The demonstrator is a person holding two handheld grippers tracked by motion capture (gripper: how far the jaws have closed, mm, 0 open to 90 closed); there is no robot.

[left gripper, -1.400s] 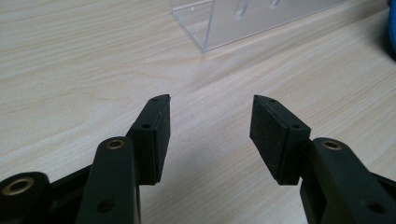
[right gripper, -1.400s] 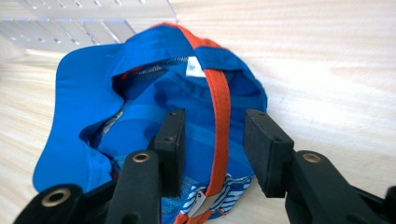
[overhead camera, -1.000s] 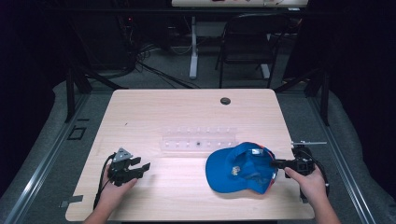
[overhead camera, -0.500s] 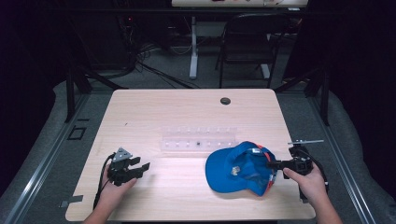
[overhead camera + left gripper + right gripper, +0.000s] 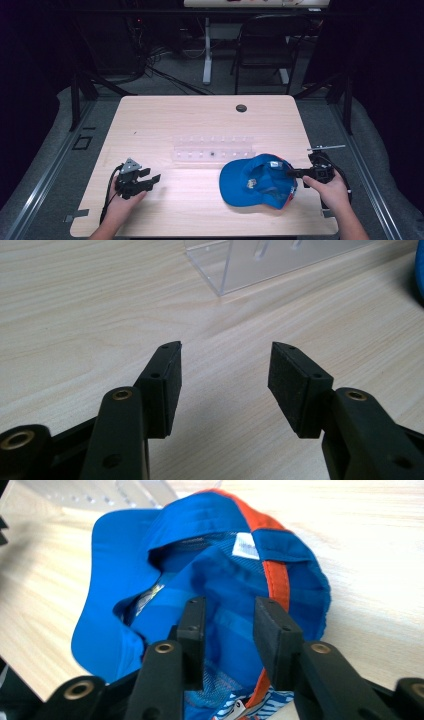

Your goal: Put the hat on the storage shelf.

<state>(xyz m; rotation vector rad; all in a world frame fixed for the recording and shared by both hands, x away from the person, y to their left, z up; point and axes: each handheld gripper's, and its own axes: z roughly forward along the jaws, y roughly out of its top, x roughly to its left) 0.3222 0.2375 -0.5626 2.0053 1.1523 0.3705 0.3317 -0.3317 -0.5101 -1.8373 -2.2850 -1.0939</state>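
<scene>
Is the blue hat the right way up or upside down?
Upside down. The blue cap lies with its hollow inside facing up, and its white label and inner orange band show.

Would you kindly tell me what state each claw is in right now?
Left claw: open, holding nothing, low over the bare table.
Right claw: partly open at the blue cap's rear edge; whether it grips the fabric cannot be told.

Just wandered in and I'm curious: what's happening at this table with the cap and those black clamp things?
A person sits at a wooden table with a two-jaw gripper in each hand. The right gripper is open over a blue cap lying upside down. The left gripper rests open near a clear plastic rack, holding nothing.
</scene>
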